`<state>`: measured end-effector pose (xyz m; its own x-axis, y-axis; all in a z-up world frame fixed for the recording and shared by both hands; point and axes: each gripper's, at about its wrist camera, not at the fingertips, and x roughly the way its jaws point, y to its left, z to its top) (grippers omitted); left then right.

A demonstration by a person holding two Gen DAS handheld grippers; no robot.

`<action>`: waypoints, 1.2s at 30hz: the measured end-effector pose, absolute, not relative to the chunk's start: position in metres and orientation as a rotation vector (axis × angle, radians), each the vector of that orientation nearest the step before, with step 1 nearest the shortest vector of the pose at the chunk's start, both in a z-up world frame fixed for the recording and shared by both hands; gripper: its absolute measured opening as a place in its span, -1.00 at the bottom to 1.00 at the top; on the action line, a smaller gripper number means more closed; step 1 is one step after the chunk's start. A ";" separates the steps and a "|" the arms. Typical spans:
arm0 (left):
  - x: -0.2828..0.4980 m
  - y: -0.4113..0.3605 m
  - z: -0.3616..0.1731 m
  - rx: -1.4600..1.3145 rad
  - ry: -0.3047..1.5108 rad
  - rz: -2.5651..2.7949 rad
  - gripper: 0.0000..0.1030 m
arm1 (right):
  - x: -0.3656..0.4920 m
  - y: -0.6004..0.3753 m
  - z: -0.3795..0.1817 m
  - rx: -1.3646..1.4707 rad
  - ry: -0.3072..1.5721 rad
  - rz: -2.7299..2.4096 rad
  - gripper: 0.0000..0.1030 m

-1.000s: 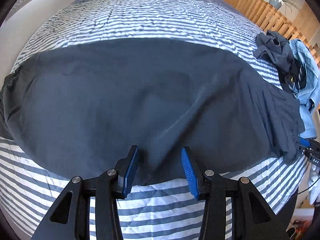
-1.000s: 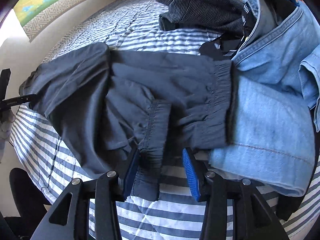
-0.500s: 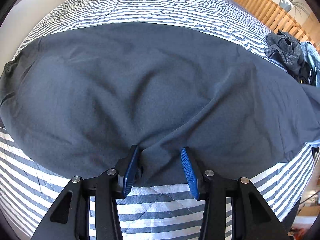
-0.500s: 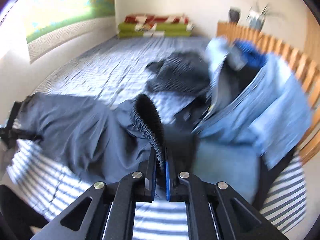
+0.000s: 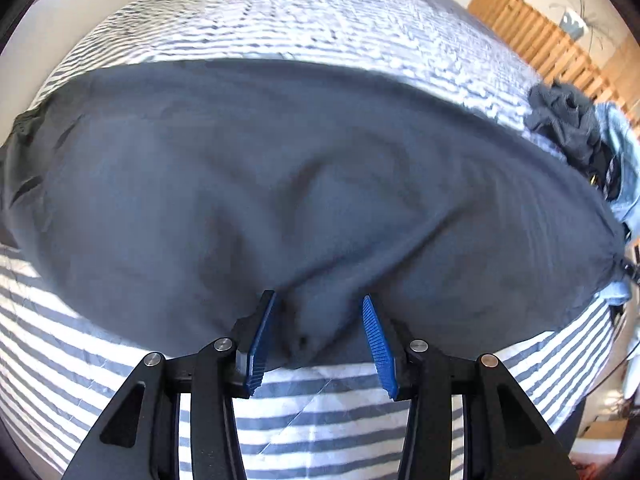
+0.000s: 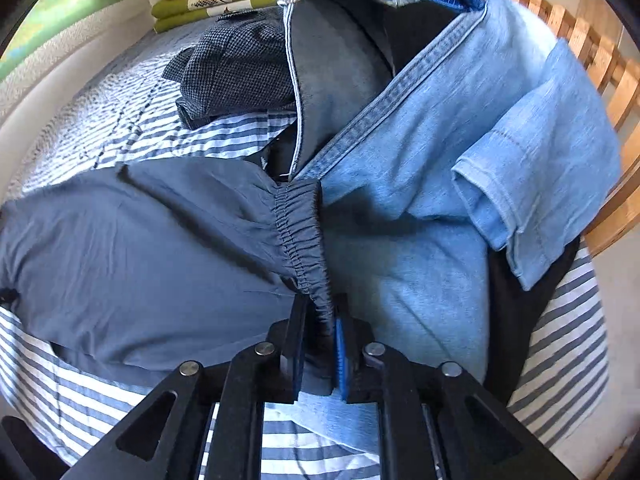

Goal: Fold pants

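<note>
Dark grey pants [image 5: 280, 184] lie spread across the striped bed, pulled taut toward the right. My left gripper [image 5: 318, 320] is down on their near edge with its jaws apart. A raised fold of the fabric bunches between its blue pads [image 5: 260, 336] without being pinched. In the right wrist view the pants [image 6: 140, 248] end in an elastic band [image 6: 300, 232]. That band runs down into my right gripper [image 6: 320, 320], which grips it and holds it raised over the denim while its jaws are opening.
A light-blue denim pile [image 6: 460, 152] lies just right of the band, with a dark knitted garment [image 6: 240, 68] behind it. Folded green cushions [image 6: 216, 0] sit at the far wall. A wooden slatted rail [image 6: 608, 92] borders the bed [image 5: 320, 420] on the right.
My right gripper closed on the elastic band and lifted it, drawing the rumpled pants out flat. My left gripper slid onto the pants' edge, and a fold has bunched up between its fingers.
</note>
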<state>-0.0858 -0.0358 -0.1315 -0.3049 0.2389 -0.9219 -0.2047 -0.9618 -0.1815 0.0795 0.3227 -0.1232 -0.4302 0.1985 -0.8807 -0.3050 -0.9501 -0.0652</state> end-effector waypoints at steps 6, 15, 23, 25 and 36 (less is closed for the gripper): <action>-0.052 -0.123 -0.096 -1.592 -0.099 2.540 -0.09 | 0.104 0.281 -0.086 -1.257 -0.041 2.562 -0.44; -0.040 -0.216 -0.122 -1.610 -0.476 2.579 -0.09 | 0.096 0.090 -0.102 -1.534 -0.152 3.105 -0.44; -0.048 -0.232 -0.144 -1.505 -0.637 2.520 -0.09 | 0.054 -0.065 -0.135 -1.639 -0.419 3.227 -0.44; -0.047 -0.230 -0.144 -1.483 -0.645 2.529 -0.09 | 0.036 -0.090 -0.146 -1.712 -0.449 3.188 -0.44; -0.102 -0.405 -0.143 -1.413 -1.197 2.685 0.51 | -0.024 -0.094 -0.163 -1.791 -0.277 3.056 -0.35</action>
<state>-0.1021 -0.4049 -0.1426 -0.6189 0.2186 -0.7544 0.4153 -0.7242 -0.5505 -0.0236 -0.0940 -0.1626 -0.4294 -0.2690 -0.8621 0.4194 -0.9048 0.0734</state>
